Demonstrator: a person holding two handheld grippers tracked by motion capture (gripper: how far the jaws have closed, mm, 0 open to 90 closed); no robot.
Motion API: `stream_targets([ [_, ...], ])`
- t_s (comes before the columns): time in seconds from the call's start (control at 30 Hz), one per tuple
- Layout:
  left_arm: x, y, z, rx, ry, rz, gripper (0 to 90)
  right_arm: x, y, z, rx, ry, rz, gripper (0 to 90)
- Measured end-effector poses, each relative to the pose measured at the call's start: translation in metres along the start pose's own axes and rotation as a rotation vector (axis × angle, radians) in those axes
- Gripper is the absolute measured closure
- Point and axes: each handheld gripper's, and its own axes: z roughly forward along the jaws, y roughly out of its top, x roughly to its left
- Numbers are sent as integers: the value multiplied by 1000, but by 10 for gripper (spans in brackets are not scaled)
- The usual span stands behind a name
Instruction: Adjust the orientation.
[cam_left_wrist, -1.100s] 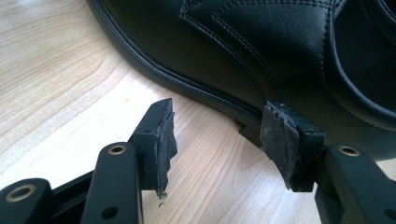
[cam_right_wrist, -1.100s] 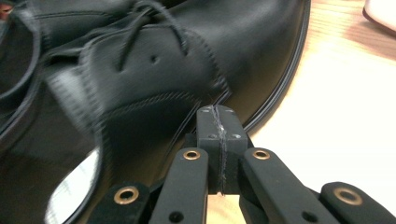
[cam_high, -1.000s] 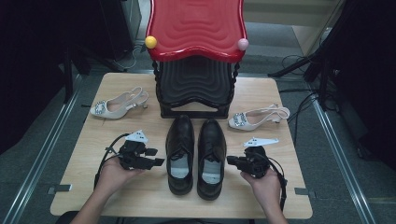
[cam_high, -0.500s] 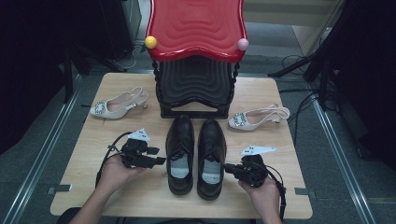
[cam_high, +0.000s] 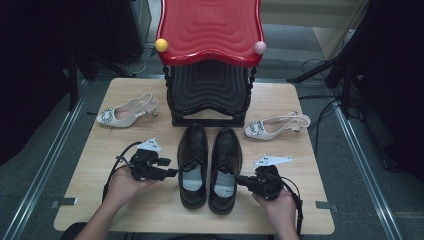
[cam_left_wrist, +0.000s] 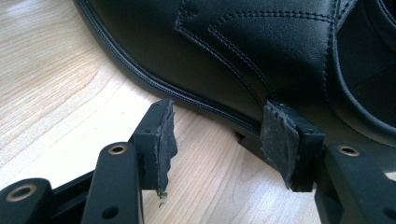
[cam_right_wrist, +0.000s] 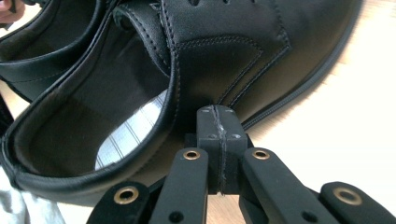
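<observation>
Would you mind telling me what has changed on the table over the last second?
The right gripper moved down toward the table's near edge and in to the outer side of the right black shoe, jaws shut, nothing between them. The left gripper edged toward the left black shoe, jaws open beside its sole. Both black shoes, the two beige heels and the red rack stayed put.

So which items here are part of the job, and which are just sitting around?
In play:
left black shoe
right black shoe
left gripper, open beside its shoe
right gripper, shut

Lying about:
left beige sandal
right beige sandal
red-topped stool
</observation>
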Motion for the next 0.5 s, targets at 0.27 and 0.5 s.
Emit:
stream_targets([
  [0.27, 0, -1, 0, -4, -14, -9, 474, 0, 2, 4, -1, 0, -3, 900],
  [0.5, 3, 0, 8, 42, -23, -43, 709, -9, 5, 6, -10, -15, 18, 900],
])
